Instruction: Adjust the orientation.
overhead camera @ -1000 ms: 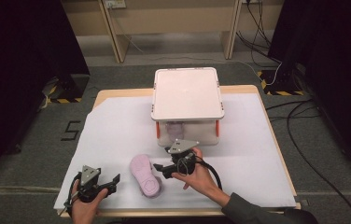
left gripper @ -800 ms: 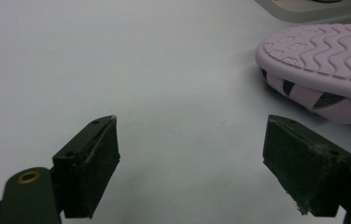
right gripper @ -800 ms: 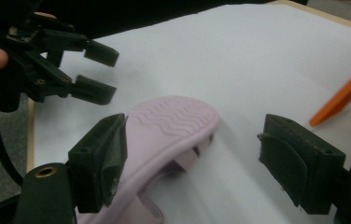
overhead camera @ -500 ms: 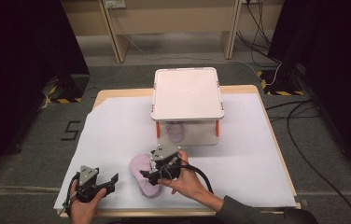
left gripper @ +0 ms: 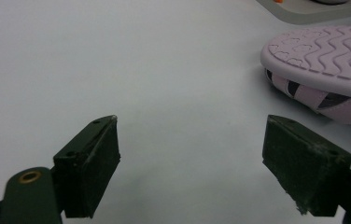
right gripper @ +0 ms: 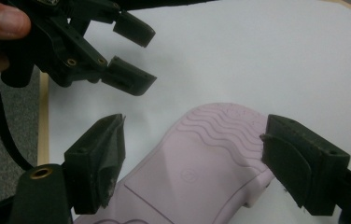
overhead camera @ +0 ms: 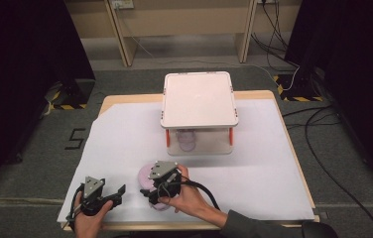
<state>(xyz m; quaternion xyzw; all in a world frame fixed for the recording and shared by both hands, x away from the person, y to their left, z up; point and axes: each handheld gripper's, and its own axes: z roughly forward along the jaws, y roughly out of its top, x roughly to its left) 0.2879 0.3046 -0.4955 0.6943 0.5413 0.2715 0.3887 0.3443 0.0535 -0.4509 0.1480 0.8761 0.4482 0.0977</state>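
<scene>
Each handheld gripper, the left gripper (overhead camera: 117, 191) and the right gripper (overhead camera: 151, 194), is a black plastic frame topped by a grey three-cornered plate with small dark holes. Its two blocky black jaws have scuffed, pale-flecked edges, and a brass-ringed screw hole sits at the jaw base. A thick black cable (overhead camera: 205, 190) loops from the right one, beside a dark grey sleeve (overhead camera: 254, 229).

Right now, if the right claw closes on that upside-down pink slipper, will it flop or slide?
The pink slipper looks like thick foam, so probably light and only slightly bendy. Its wavy tread should resist slipping in the right claw. Lying sole-up on straps, it may rock.
</scene>
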